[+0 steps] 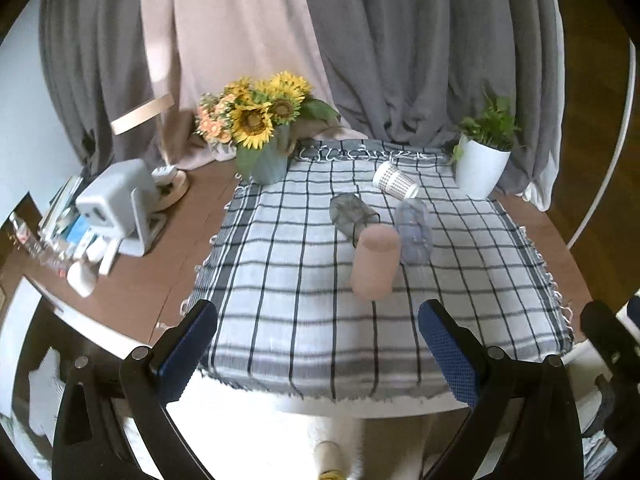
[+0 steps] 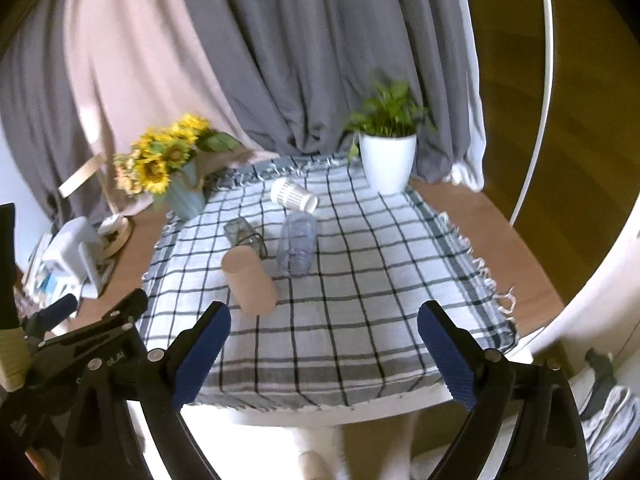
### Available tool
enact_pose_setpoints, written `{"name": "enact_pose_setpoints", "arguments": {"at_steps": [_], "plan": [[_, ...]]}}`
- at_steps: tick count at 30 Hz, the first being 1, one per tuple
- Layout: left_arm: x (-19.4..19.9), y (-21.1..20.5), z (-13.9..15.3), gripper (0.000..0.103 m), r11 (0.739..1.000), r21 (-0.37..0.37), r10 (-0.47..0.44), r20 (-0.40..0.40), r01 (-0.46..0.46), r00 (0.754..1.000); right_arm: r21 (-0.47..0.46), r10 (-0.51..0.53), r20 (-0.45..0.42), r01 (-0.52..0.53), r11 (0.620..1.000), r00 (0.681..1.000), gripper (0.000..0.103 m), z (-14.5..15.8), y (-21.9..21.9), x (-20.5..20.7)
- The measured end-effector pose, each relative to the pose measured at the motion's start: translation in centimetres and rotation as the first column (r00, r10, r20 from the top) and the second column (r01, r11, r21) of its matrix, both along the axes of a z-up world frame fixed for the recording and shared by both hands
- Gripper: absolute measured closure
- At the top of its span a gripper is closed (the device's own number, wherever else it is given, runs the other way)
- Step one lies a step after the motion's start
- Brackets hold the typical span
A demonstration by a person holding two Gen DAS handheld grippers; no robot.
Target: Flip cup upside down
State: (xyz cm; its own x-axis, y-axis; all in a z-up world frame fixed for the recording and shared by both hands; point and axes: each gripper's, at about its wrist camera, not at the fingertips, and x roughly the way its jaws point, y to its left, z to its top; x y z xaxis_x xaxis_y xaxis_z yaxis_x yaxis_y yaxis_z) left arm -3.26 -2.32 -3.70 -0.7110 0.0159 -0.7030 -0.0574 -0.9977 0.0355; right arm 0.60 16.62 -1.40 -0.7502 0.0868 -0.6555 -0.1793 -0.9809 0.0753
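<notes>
Both grippers, left [image 1: 318, 344] and right [image 2: 324, 346], fingers spread, empty; pink cup [image 1: 375, 264] at 12 o'clock, approach staged.

Woven checked cloth [image 1: 280, 264], fringed. Matt pink cup [image 1: 376, 264]; clear plastic cup [image 1: 416, 232]; dark glass [image 1: 352, 212]. Glossy white pot [image 1: 478, 170].

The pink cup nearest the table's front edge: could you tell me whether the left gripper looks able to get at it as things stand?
Probably yes. The left gripper is open, and only bare checked cloth lies between it and the pink cup.
</notes>
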Motion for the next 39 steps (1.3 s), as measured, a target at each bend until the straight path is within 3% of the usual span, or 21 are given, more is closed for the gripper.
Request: {"name": "enact_pose_setpoints", "arguments": {"at_steps": [7, 16, 39], "plan": [[5.7, 0.0, 0.9, 0.001, 1.0, 0.006, 0.023, -0.032, -0.023, 0.999, 0.017, 0.041, -0.072, -0.04, 0.999, 0.997, 0.008, 1.3, -0.4, 5.4], [9.7, -0.3, 2.5, 0.001, 1.0, 0.0, 0.019, -0.09, -0.019, 0.996, 0.015, 0.055, -0.126, -0.053, 0.998, 0.991, 0.008, 2.2, -0.9, 9.3], [10.0, -0.1, 3.4, 0.001, 1.0, 0.008, -0.001, -0.116, 0.002, 0.993, 0.04, 0.04, -0.151, -0.034, 0.999, 0.988, 0.008, 2.7, -1.8, 10.5]]}}
